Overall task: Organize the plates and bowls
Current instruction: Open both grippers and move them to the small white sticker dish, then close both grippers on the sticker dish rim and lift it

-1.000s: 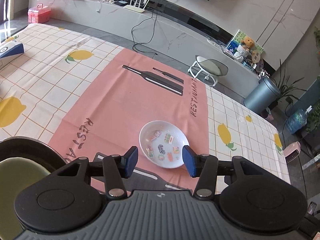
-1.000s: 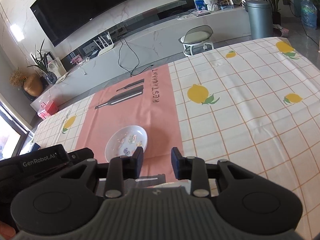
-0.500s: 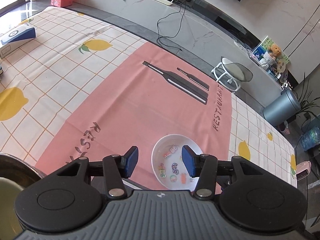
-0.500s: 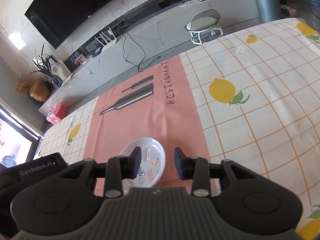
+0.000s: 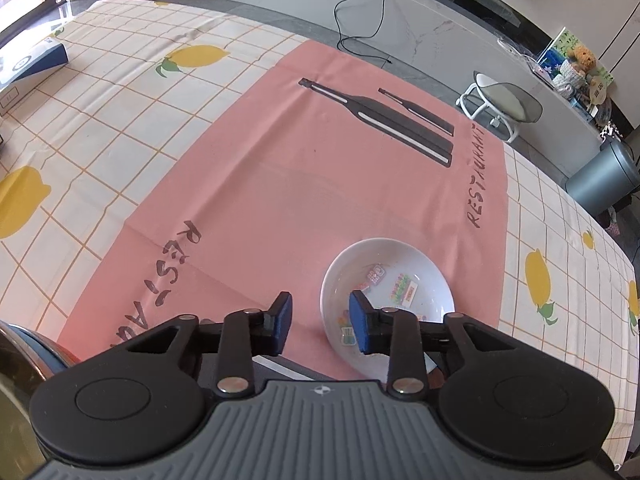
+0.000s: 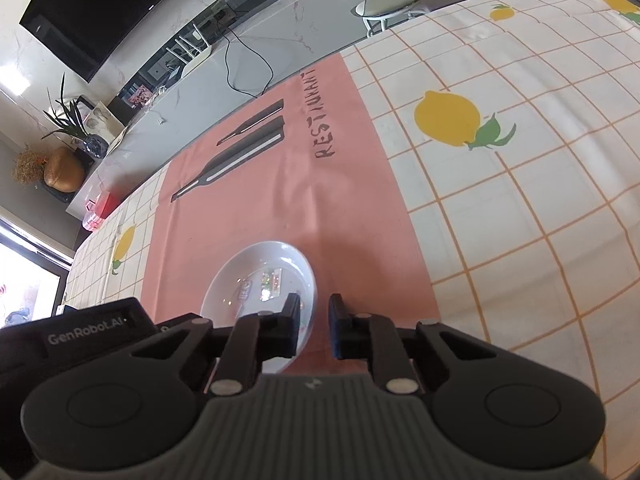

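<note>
A small white bowl (image 5: 394, 276) with coloured stickers inside sits on the pink placemat (image 5: 304, 184). My left gripper (image 5: 320, 322) is open and empty; its right finger hangs over the bowl's near left rim and its left finger is over the mat. In the right wrist view the bowl (image 6: 260, 276) lies just ahead. My right gripper (image 6: 314, 326) is open with its jaws straddling the bowl's right rim, the left finger over the inside, the right outside. A dark bowl with something pale green inside (image 5: 18, 376) shows at the left edge.
The table has a white lemon-print cloth (image 6: 520, 184). A blue and white box (image 5: 28, 64) lies at the far left. The left gripper's body (image 6: 76, 332) is close on the left of the right one. A stool (image 5: 500, 100) and bin (image 5: 604, 176) stand beyond the table.
Both grippers moved forward and lower toward the white bowl. The right gripper shifted so its jaws now straddle the bowl's right rim. The bowl itself has not moved.
</note>
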`<state>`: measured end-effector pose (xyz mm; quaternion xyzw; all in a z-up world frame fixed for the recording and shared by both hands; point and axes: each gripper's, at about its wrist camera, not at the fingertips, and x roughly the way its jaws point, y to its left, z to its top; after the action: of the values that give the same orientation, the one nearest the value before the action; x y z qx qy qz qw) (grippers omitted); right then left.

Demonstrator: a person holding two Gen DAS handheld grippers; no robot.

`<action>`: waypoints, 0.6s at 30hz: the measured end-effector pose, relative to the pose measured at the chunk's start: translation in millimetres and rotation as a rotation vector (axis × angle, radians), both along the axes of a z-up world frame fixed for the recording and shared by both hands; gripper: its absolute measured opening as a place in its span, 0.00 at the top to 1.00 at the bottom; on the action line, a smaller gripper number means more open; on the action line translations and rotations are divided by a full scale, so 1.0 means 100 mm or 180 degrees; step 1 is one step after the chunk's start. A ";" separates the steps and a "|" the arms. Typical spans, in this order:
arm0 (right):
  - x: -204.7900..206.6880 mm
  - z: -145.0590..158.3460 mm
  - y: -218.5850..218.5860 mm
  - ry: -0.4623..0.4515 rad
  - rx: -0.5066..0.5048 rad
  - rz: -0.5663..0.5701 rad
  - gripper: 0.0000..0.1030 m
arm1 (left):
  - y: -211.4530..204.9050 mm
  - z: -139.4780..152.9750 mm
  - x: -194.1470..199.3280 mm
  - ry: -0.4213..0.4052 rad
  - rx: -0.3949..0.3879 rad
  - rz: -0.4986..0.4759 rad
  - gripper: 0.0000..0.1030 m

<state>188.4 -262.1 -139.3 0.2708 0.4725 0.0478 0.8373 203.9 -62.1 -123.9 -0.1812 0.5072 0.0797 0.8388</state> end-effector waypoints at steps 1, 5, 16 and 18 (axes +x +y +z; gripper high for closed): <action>0.00 0.00 0.01 -0.0001 -0.0012 0.0001 0.97 | -0.01 -0.02 0.01 0.0037 -0.0006 -0.0015 0.73; -0.03 0.00 0.01 -0.0021 -0.0041 0.0004 0.99 | -0.04 -0.09 0.00 0.0114 0.0014 -0.0077 0.88; -0.18 0.04 -0.12 -0.0003 -0.0169 -0.0064 1.00 | -0.15 -0.07 -0.05 0.0030 -0.0127 -0.0314 0.96; -0.21 0.05 -0.15 -0.0001 -0.0176 -0.0092 1.00 | -0.16 -0.05 -0.07 0.0011 -0.0172 -0.0327 0.97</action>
<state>167.6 -277.6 -134.4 0.2544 0.4696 0.0227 0.8451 196.7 -78.2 -129.3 -0.1774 0.5192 0.0231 0.8357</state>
